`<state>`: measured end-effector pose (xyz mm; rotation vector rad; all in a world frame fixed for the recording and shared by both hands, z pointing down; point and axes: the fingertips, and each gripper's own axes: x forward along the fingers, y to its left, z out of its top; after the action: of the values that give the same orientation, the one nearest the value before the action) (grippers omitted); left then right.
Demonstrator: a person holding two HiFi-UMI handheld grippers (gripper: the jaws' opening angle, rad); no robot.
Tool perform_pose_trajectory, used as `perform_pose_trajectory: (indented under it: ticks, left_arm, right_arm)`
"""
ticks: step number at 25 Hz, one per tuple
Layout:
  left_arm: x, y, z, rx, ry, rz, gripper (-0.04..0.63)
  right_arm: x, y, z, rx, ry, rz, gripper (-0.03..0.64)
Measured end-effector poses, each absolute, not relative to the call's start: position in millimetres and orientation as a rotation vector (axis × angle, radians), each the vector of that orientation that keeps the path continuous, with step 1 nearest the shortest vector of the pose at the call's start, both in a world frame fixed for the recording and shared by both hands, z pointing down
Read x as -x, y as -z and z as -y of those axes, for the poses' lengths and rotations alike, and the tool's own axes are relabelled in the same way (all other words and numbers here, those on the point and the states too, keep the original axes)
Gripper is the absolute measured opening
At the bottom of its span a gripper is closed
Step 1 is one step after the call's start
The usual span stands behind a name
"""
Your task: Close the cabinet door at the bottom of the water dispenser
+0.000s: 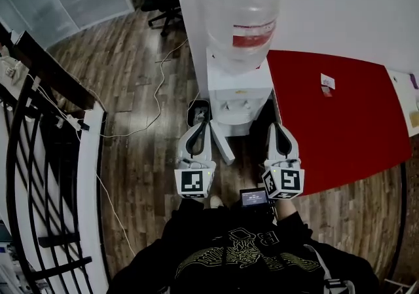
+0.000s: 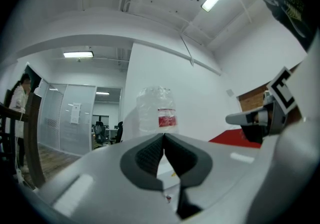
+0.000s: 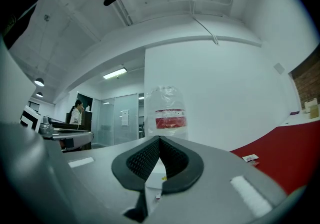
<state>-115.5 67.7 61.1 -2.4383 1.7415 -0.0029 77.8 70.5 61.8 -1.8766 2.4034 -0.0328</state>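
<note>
Head view showed the water dispenser (image 1: 239,93) at upper centre of the frame, its bottle (image 1: 241,11) on top, a red table (image 1: 340,122) to its right. The cabinet door (image 1: 222,143) at its base stood open, a white panel seen edge-on and running down the frame between the two claws. The left gripper (image 1: 197,130) lay just left of that door; whether it touched could not be told. The right gripper (image 1: 277,128) lay well to the door's right, at the table's edge. In the left gripper view the left gripper (image 2: 163,135) had its jaws pressed together on nothing, the bottle (image 2: 157,111) just above the tips. The right gripper view showed the right gripper (image 3: 160,139) likewise closed and empty, the bottle (image 3: 169,113) above.
</note>
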Motion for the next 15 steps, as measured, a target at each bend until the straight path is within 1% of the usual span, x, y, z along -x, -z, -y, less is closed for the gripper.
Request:
perform_pose_trajectory:
  ticks: [5,9,15]
  left_arm:
    - [109.0,-54.9,-47.7,2.415,-0.080,-1.756,0.007]
    - [104.1,-64.5,-31.6,2.385,0.010,-1.772,0.006]
    - [93.3,-69.9,-10.7,2.374,0.009,-1.849,0.007]
  right_arm:
    - [-78.9,-56.7,-51.1,1.834,-0.028,-2.434,-0.002]
    - [-87.9,-49.9,-33.1,1.785,-0.030,-2.452,-0.002]
    - [-102.9,-54.3,-6.9,1.752,-0.031,-2.464,-0.002]
